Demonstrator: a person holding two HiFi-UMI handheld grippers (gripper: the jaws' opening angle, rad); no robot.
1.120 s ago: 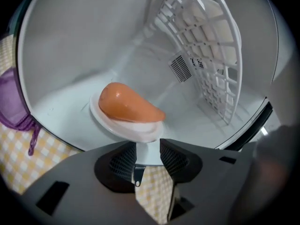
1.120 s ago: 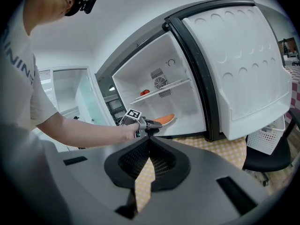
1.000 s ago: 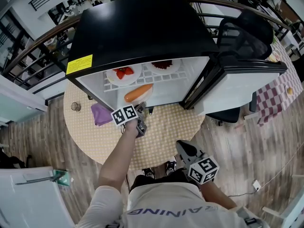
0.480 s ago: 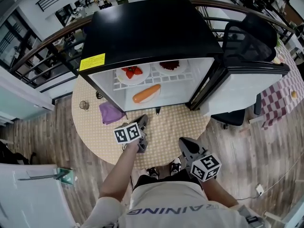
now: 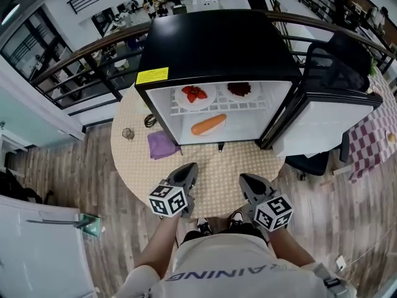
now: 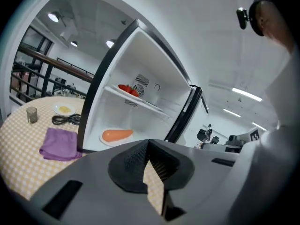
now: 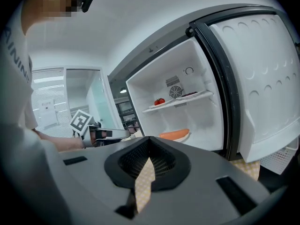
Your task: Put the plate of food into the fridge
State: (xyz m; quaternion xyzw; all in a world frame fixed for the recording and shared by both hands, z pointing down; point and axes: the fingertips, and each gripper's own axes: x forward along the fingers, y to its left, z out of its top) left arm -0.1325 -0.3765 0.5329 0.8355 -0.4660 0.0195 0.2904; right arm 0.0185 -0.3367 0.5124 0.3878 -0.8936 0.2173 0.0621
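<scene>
The plate of food [image 5: 208,125], a white plate with a long orange piece on it, lies on the floor of the open black fridge [image 5: 217,42]; it also shows in the left gripper view [image 6: 116,135] and the right gripper view [image 7: 174,135]. My left gripper [image 5: 187,172] is shut and empty, held low over the table's near edge, well back from the fridge. Beside it, my right gripper [image 5: 247,182] is shut with nothing in it. In each gripper view the jaws [image 6: 148,144] [image 7: 148,142] meet at their tips.
The fridge door [image 5: 329,117] stands open to the right. On the upper shelf are a plate of red fruit [image 5: 197,94] and a plate of dark food [image 5: 239,89]. A purple cloth [image 5: 162,144], a glass [image 5: 128,133] and a black cable [image 5: 150,120] lie on the round table [image 5: 211,179].
My left gripper has drawn back from the fridge's front toward my body and its jaws have shut empty. The plate with the orange food stays inside the fridge.
</scene>
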